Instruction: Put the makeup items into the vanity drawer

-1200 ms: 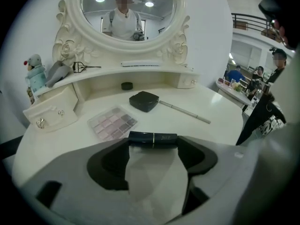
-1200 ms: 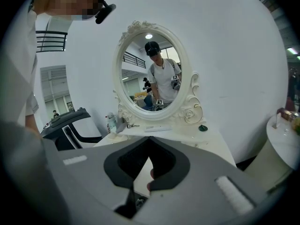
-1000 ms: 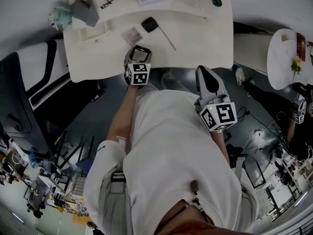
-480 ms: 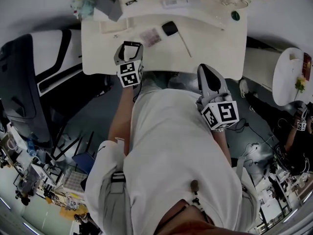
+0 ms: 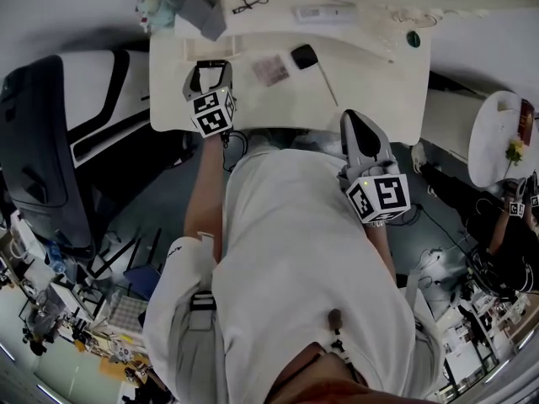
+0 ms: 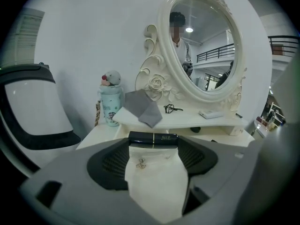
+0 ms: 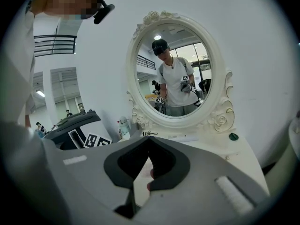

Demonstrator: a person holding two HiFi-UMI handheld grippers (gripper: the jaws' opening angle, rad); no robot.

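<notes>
My left gripper (image 5: 210, 66) hovers over the left part of the white vanity top (image 5: 370, 91). It is shut on a black tube (image 6: 153, 138) with a gold band, held crosswise at the jaw tips (image 5: 210, 62). Between its jaws I see a white surface with a small metal knob (image 6: 140, 163). A makeup brush (image 5: 313, 64) and a patterned flat palette (image 5: 271, 69) lie on the top. An eyelash curler (image 5: 251, 3) and a white flat item (image 5: 324, 12) rest on the raised shelf. My right gripper (image 5: 350, 118) is at the front edge, its jaws shut and empty (image 7: 149, 142).
An oval mirror (image 6: 201, 46) stands behind the shelf. A grey cloth (image 5: 204, 12) and a cup with a plush top (image 6: 110, 102) sit at the shelf's left end, a green round item (image 5: 413, 38) at its right. A black-and-white seat (image 5: 84, 116) stands left, a round white table (image 5: 493, 124) right.
My left gripper has carried the black tube leftward and farther over the vanity top. The right gripper has stayed near the front edge.
</notes>
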